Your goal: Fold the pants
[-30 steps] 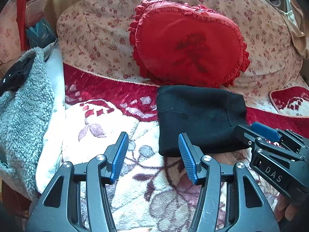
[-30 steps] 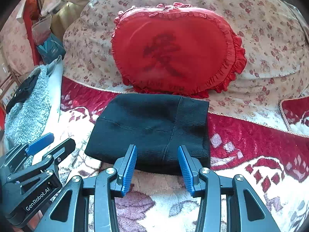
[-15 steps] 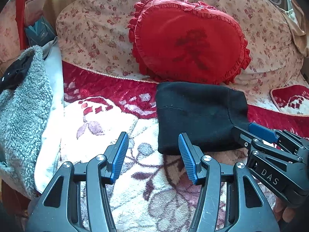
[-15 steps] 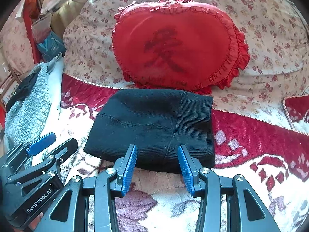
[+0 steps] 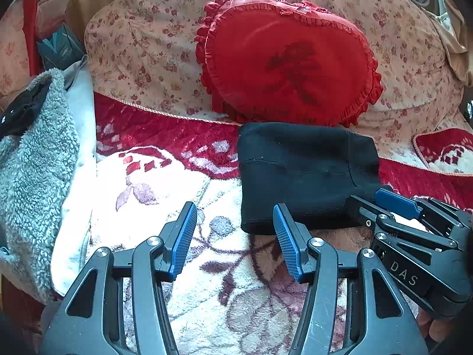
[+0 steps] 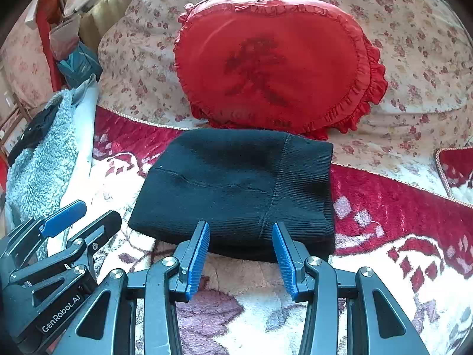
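The black knit pants (image 6: 233,186) lie folded into a compact rectangle on the floral blanket, ribbed waistband to the right. In the left wrist view the pants (image 5: 298,174) sit ahead and right. My left gripper (image 5: 235,230) stands open above the blanket, just left of the pants' near corner, with nothing between its blue pads. My right gripper (image 6: 241,251) is open too, hovering short of the pants' near edge, its jaws empty. Each gripper shows in the other's view: the right gripper (image 5: 393,204) at the right, the left gripper (image 6: 71,216) at the lower left.
A red heart-shaped ruffled cushion (image 6: 275,62) leans on a floral pillow (image 6: 414,53) right behind the pants. A grey fleece garment (image 5: 32,171) is heaped at the left edge. The white and red floral blanket (image 5: 224,290) covers the bed.
Both grippers have stayed open and nearly still. The view drifted slightly, so the pants sit a little farther from the right gripper's fingertips than a second ago.
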A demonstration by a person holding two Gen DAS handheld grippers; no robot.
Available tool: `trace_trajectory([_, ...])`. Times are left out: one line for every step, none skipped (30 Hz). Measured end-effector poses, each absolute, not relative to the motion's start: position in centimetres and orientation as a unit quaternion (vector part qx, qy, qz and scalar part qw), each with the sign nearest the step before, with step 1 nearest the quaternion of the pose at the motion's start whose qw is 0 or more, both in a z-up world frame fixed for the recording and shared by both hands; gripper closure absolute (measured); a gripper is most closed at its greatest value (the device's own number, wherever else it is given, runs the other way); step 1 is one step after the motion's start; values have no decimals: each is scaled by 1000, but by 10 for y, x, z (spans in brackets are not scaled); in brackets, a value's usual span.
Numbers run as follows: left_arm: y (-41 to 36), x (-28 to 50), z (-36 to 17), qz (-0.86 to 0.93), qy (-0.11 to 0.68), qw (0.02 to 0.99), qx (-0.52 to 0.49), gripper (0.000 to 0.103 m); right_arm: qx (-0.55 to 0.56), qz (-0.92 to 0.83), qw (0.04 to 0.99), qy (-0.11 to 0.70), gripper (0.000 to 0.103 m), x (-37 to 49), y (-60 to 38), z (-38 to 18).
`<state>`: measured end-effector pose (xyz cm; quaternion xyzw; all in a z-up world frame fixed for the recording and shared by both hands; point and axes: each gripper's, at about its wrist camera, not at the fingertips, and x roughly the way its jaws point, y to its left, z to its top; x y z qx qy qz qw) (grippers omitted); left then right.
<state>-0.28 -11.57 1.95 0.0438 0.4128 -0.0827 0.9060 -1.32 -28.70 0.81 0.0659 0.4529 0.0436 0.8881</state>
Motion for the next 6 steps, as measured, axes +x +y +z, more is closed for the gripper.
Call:
trace_trajectory([-115, -3, 20, -83, 413, 906, 42, 49, 65, 44, 888, 453, 60, -13, -286, 8])
trace_trajectory([-114, -3, 20, -87, 412, 906, 38, 49, 65, 44, 887, 454, 60, -13, -286, 7])
trace_trajectory([-112, -3, 20, -92, 409, 907, 32, 49, 65, 45, 887, 455, 60, -13, -286, 7])
trace_trajectory([-111, -3, 21, -94, 406, 908, 31, 49, 66, 46, 887, 455, 60, -13, -286, 6])
trace_trajectory([-111, -4, 21, -94, 405, 909, 32, 49, 66, 45, 887, 455, 60, -13, -287, 6])
trace_trajectory([-110, -4, 21, -93, 404, 909, 37, 49, 66, 44, 887, 455, 60, -13, -288, 6])
